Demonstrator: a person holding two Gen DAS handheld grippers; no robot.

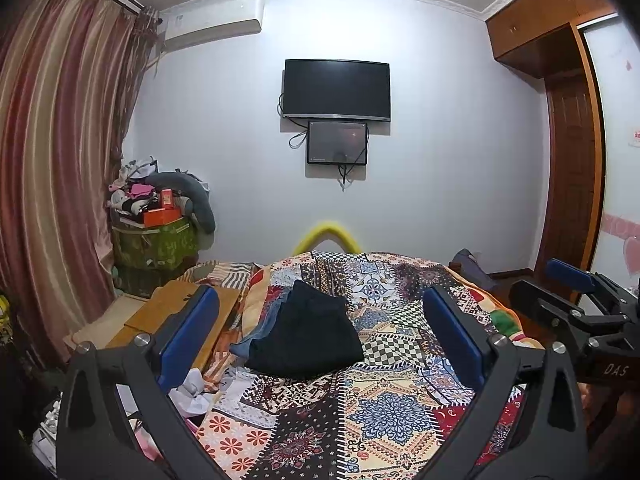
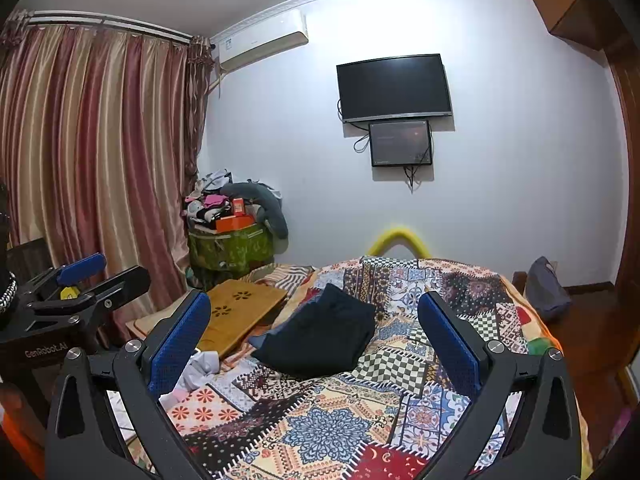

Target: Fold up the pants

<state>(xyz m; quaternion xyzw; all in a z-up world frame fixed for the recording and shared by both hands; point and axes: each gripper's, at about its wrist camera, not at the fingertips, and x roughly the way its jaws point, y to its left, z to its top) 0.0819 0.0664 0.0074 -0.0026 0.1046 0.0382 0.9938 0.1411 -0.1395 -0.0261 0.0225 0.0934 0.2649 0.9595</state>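
Dark navy pants (image 1: 308, 334) lie folded in a compact stack on the patchwork bedspread (image 1: 384, 412), with a bit of blue denim (image 1: 256, 330) showing under their left edge. They also show in the right wrist view (image 2: 320, 338). My left gripper (image 1: 320, 320) is open and empty, held above the bed short of the pants. My right gripper (image 2: 316, 320) is open and empty too, also back from the pants. The right gripper shows at the right edge of the left wrist view (image 1: 576, 292), and the left gripper at the left edge of the right wrist view (image 2: 92, 276).
A wooden lap table (image 2: 236, 316) lies at the bed's left edge beside crumpled white cloth (image 2: 200, 368). A green box piled with clutter (image 2: 232, 240) stands by the curtain (image 2: 100, 160). A TV (image 2: 394, 88) hangs on the far wall. A dark bag (image 2: 546, 288) sits right of the bed.
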